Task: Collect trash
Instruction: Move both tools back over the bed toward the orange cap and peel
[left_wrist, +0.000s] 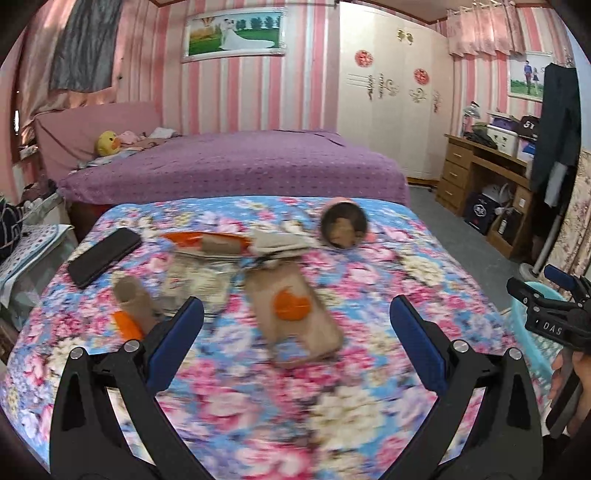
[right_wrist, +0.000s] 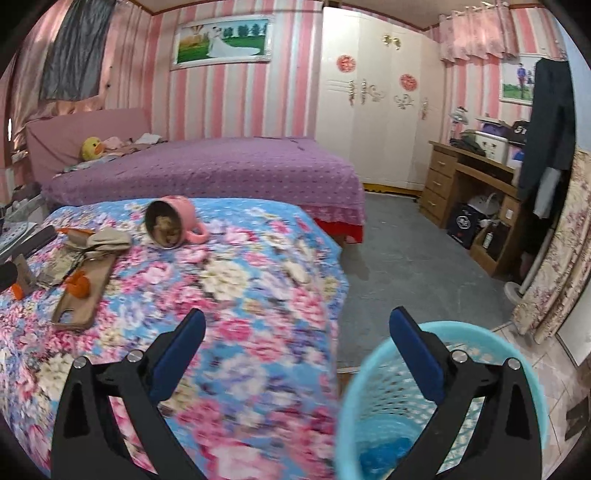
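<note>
Floral-quilted bed (left_wrist: 369, 387) carries the trash: a brown card strip (left_wrist: 295, 314) with an orange patch, long axis running away from the left gripper (left_wrist: 295, 317), whose jaws stand wide and empty. Right gripper (right_wrist: 297, 332), jaws wide and empty, hangs beside the turquoise basket (right_wrist: 369, 369); "DAS" is printed on its body.

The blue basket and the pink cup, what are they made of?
The blue basket looks like plastic: one even light blue, with a smooth rim and walls moulded as a lattice of small holes. The pink cup, lying on its side on the flowered cover, looks like glazed ceramic or maybe plastic: smooth, slightly shiny, with a thick loop handle. Blur leaves that open.
</note>
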